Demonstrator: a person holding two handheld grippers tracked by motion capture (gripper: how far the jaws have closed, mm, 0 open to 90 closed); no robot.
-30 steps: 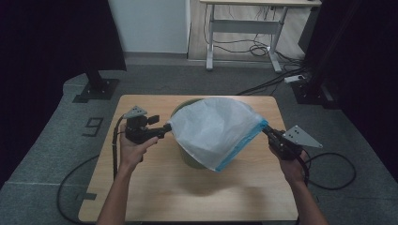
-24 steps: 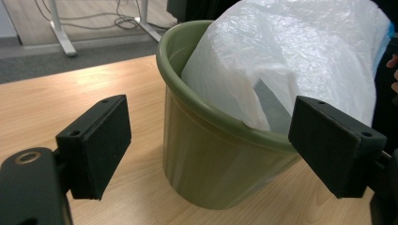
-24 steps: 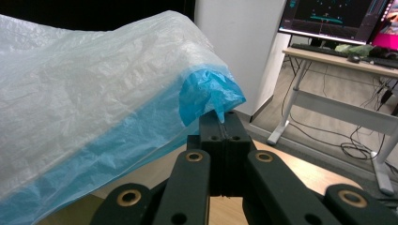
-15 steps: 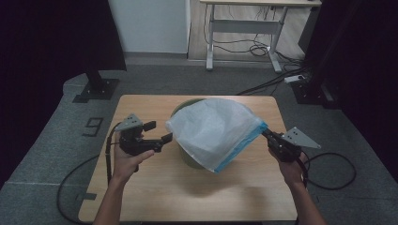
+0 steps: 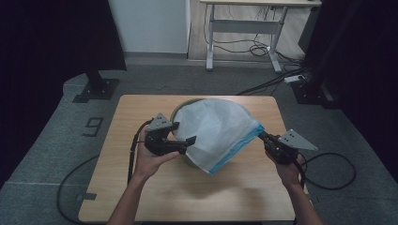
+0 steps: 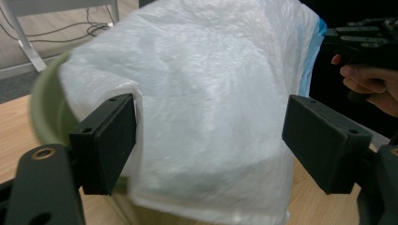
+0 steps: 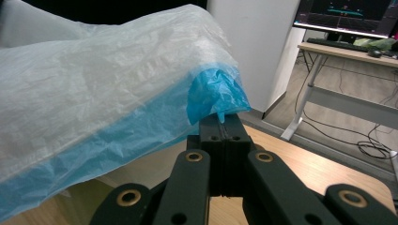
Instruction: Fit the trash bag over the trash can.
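A white plastic bag (image 5: 216, 131) with a blue edge drapes over a green bin (image 5: 180, 108) in the middle of the table. My right gripper (image 5: 261, 135) is shut on the bag's blue corner (image 7: 213, 96) and holds it stretched out to the right; its jaws (image 7: 221, 123) meet tight. My left gripper (image 5: 189, 143) is at the bag's near left side, open. Its jaws (image 6: 216, 136) have just been closing slightly. A fold of the bag (image 6: 206, 70) lies between the pads, which stand wide and do not press it. The bin's rim (image 6: 44, 112) shows beside it.
The wooden table (image 5: 141, 187) has bare room in front of the bin and to both sides. Cables trail from both grippers off the table's edges. A white desk (image 5: 244, 23) and a dark stand base (image 5: 96, 89) are on the floor beyond.
My left gripper has moved from the bag's left edge rightward and nearer to me, along its near side. The bag's left side has sagged over the bin. The right gripper has stayed put.
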